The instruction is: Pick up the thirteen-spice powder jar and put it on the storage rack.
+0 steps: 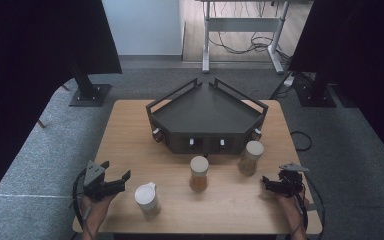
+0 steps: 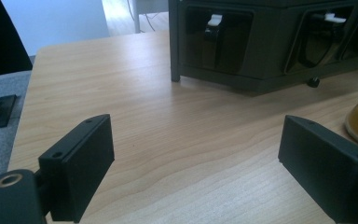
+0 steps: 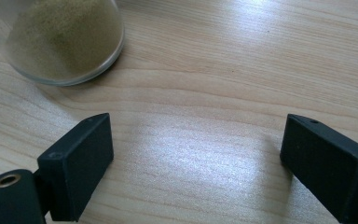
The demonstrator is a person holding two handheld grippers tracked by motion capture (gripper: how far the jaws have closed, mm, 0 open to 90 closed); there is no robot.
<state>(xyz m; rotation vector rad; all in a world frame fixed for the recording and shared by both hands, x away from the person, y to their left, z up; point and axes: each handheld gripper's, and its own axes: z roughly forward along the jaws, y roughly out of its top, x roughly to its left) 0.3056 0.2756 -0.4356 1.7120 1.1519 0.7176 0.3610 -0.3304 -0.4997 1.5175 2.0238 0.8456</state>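
Two hand-held grippers wait, jaws spread, before three spice jars on a wooden table (image 1: 130, 130).

Taking the dark angular rack (image 1: 207, 117) as landmark: the left gripper (image 1: 118, 183) hovers well to its near left, jaws wide apart and empty, beside a white-lidded jar (image 1: 146, 199). The right gripper (image 1: 270, 184) sits near the rack's right front, also spread and holding nothing, close to a jar of greenish powder (image 1: 251, 157). A third jar (image 1: 199, 173), its contents seemingly orange, stands just before the rack's front.
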